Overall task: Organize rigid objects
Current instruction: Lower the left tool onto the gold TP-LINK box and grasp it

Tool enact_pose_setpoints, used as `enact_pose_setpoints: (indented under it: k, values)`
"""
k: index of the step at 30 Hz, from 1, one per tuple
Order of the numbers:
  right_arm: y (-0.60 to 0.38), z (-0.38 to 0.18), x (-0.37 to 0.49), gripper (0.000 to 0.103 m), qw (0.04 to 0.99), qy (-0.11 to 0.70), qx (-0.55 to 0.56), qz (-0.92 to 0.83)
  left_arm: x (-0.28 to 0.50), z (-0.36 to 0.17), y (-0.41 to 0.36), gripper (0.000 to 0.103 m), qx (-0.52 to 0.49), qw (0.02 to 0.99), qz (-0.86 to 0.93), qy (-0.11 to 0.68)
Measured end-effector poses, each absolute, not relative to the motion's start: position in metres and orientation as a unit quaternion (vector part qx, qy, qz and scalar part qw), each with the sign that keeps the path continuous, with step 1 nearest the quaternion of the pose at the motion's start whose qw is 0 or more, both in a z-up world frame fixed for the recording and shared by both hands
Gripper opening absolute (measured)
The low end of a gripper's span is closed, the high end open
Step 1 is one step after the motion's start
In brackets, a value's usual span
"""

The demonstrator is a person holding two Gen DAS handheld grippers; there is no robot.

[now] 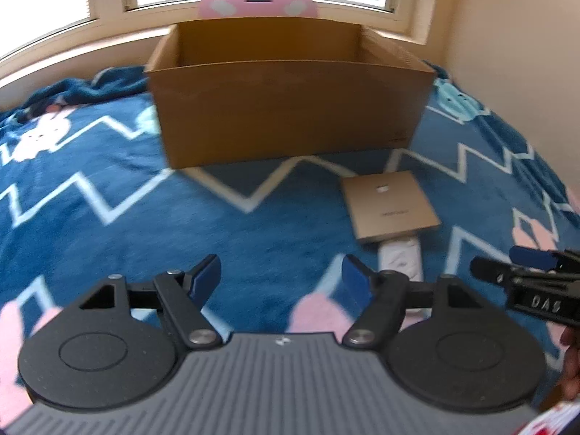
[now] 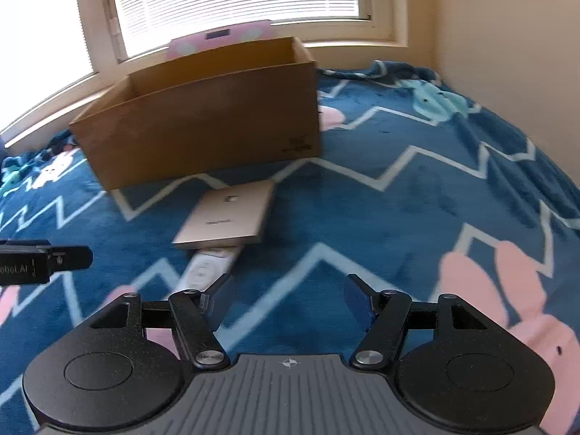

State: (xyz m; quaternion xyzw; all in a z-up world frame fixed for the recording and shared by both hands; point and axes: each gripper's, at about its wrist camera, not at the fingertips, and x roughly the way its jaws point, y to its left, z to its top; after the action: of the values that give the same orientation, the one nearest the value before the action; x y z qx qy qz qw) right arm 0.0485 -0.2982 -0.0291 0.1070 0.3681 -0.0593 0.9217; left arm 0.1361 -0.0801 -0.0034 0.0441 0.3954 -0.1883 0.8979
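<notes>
An open brown cardboard box (image 1: 286,108) stands on the blue patterned blanket (image 1: 108,181); it also shows in the right wrist view (image 2: 203,127). A flat gold box (image 1: 389,206) lies in front of it, with a white remote (image 1: 400,259) partly under its near edge. Both show in the right wrist view, the gold box (image 2: 228,217) and the remote (image 2: 206,270). My left gripper (image 1: 281,277) is open and empty, left of the remote. My right gripper (image 2: 288,295) is open and empty, its left finger beside the remote's near end.
A pink scale (image 1: 257,3) leans on the window sill behind the box. A wall (image 2: 507,36) runs along the right. The right gripper's fingers (image 1: 522,261) show at the left view's right edge, and the left gripper (image 2: 43,259) at the right view's left edge.
</notes>
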Motion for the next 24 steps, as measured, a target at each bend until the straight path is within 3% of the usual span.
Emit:
enact_pose_setpoints:
  k: [13,24]
  values:
    - [-0.348,-0.041,0.047,0.064,0.916,0.373,0.114,-0.098,0.17,-0.023,-0.175,0.087,0.034,0.88,-0.241,0.407]
    - [-0.362,-0.052,0.049,0.064,0.912,0.378,0.127,-0.099,0.192,-0.045,-0.206,0.087,0.046,0.87,-0.243,0.427]
